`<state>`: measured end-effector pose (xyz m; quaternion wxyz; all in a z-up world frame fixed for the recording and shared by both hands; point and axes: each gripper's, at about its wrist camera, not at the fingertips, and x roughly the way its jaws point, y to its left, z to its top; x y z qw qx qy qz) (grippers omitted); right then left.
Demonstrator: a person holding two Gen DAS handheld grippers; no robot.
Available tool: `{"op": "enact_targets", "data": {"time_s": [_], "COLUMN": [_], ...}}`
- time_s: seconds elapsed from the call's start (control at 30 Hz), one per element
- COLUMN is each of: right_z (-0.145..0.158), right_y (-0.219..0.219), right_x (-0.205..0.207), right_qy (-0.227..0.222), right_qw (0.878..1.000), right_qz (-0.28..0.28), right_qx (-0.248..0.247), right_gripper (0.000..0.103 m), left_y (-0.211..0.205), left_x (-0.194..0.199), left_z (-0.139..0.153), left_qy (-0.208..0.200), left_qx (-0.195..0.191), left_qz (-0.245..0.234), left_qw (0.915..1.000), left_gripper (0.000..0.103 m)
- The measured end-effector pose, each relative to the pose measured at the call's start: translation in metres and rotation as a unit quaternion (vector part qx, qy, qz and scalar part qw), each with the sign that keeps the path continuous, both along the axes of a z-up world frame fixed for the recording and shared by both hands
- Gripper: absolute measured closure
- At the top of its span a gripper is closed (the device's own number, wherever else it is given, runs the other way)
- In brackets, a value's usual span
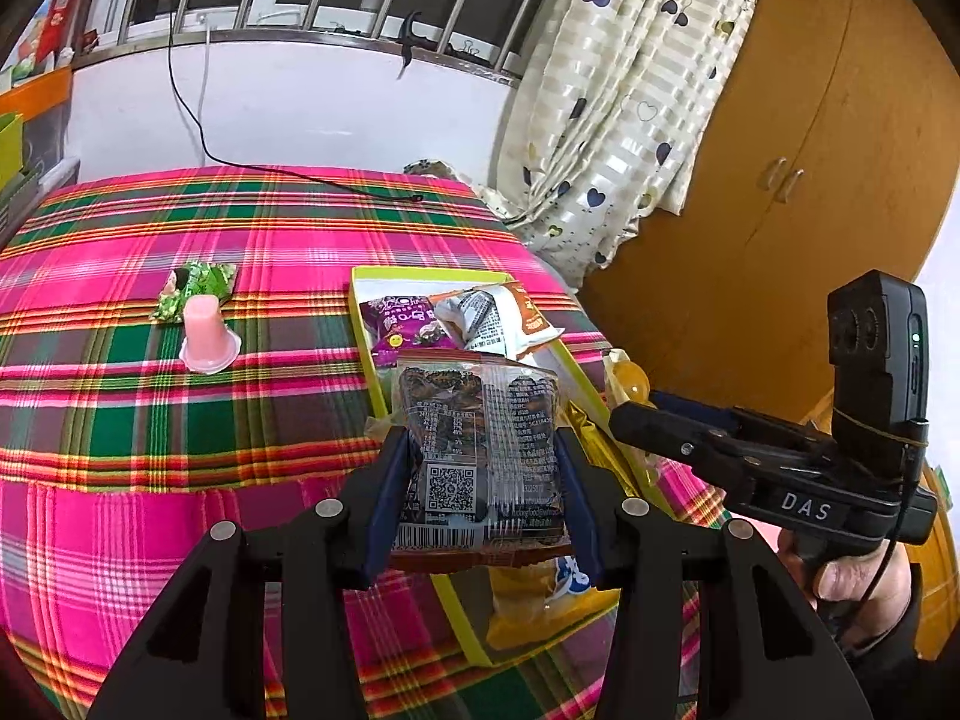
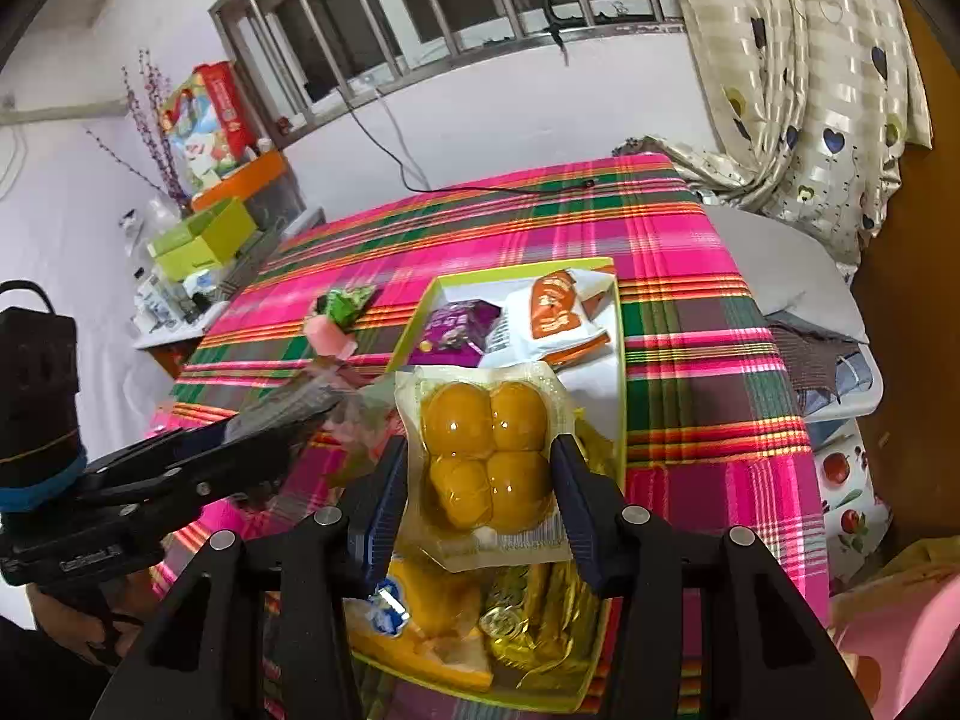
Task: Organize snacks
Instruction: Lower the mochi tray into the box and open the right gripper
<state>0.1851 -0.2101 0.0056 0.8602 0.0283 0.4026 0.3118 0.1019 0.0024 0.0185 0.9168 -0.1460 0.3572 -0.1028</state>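
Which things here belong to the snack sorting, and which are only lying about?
Job: left gripper on brown snack packet; right gripper on yellow ball packet; green tray; pink jelly cup; green packet.
Lying about: black cable, heart-print curtain.

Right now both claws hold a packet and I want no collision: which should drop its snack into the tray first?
Right, probably. The right claw holds its clear four-yolk packet directly above the green-rimmed tray; the left claw with its dark snack packet sits at the tray's edge.
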Motion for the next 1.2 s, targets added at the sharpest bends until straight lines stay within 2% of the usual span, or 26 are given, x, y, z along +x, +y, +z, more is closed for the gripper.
{"op": "enact_targets", "data": {"time_s": [0.43, 0.53, 0.67, 1.2], "right_z": [-0.014, -0.016, -0.014, 0.004], "right_y": [0.012, 0.011, 0.004, -0.031], "right_x": [0.038, 0.043, 0.039, 0.012], "right_qy": [0.004, 0.009, 0.004, -0.009], "right_qw": [0.999, 0.999, 0.999, 0.999], "right_qz": [-0.019, -0.02, -0.021, -0.037], "right_qx": [-0.037, -0.032, -0.023, 0.016], "right_gripper": [0.056, 0.055, 0.052, 0.052], "left_y": [-0.002, -0.004, -0.006, -0.039], "left_x": [0.014, 0.018, 0.02, 0.037], "left_z": [-0.001, 0.001, 0.003, 0.007], "left_qy": [0.003, 0.002, 0.001, 0.016], "left_qx": [0.001, 0.003, 0.005, 0.007], "left_qz": [-0.004, -0.005, -0.008, -0.031], "left_qw": [1.0, 1.0, 1.0, 0.9994], "left_gripper": [0.055, 0.054, 0.054, 0.054]}}
